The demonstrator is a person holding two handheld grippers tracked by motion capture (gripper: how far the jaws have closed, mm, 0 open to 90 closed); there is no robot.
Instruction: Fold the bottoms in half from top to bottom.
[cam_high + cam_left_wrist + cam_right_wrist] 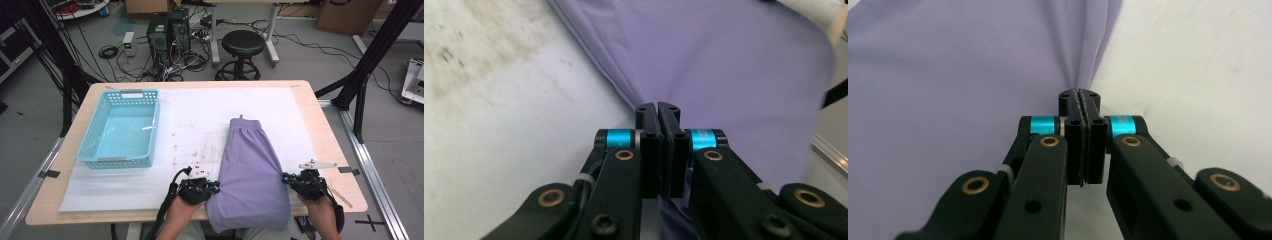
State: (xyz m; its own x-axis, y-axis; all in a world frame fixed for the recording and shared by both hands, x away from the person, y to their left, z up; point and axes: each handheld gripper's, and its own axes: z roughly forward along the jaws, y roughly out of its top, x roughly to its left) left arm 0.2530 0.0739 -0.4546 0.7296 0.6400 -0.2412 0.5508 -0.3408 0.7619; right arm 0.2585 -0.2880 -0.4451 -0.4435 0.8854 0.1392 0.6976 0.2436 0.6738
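Lilac cloth (pixel 250 170) lies at the bench's near edge (overhanging it); left fingers (pixel 657 111) pinch its left edge, right fingers (pixel 1079 98) its right edge.

one lilac garment (pixel 250 170), plain soft fabric, folded lengthwise into a long panel. it lies on the white mat, right of the table's centre, running from mid-table to the near edge, where its wide rounded end overhangs. far end narrow, gathered like a waistband, with a small tab. surface mostly smooth, faint lengthwise creases. both long side edges are puckered near the near end, where the fabric is pinched.
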